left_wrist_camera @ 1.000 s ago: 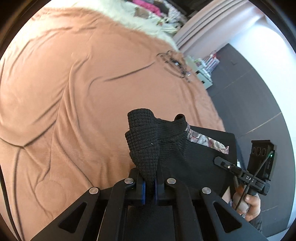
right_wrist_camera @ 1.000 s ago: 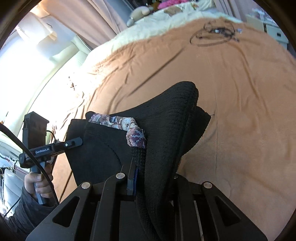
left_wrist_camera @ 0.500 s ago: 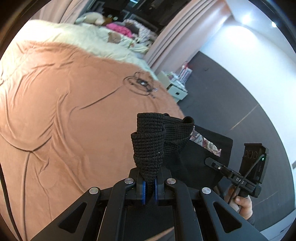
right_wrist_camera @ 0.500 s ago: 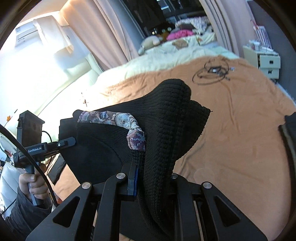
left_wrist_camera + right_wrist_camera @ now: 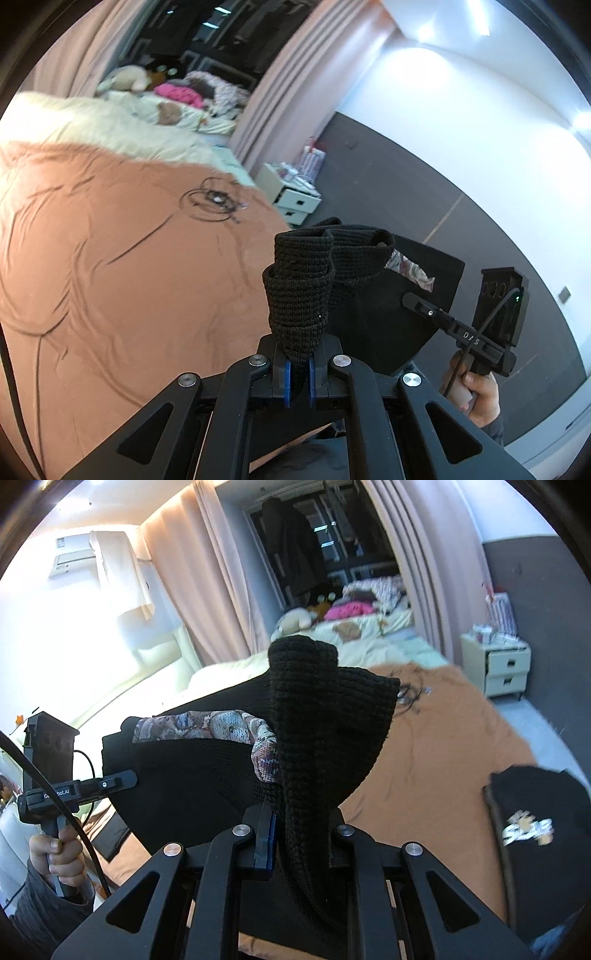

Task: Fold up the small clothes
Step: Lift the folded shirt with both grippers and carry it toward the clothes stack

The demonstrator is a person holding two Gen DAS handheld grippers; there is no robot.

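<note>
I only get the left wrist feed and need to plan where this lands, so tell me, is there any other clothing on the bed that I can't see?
Observer: Yes. A black printed shirt lies flat on the brown blanket, at the right of the right wrist view.
Operator: Is the right gripper clamped on the knit?
Observer: Yes, the right gripper is shut on the black knit garment.
Operator: What shows on its inside there?
Observer: A floral collar band running toward the left gripper.

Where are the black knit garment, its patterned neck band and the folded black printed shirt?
black knit garment (image 5: 325,716), right wrist view, on the bunched knit above the pads.
patterned neck band (image 5: 207,725), right wrist view, mid-strip.
folded black printed shirt (image 5: 535,801), right wrist view, above its print.
</note>
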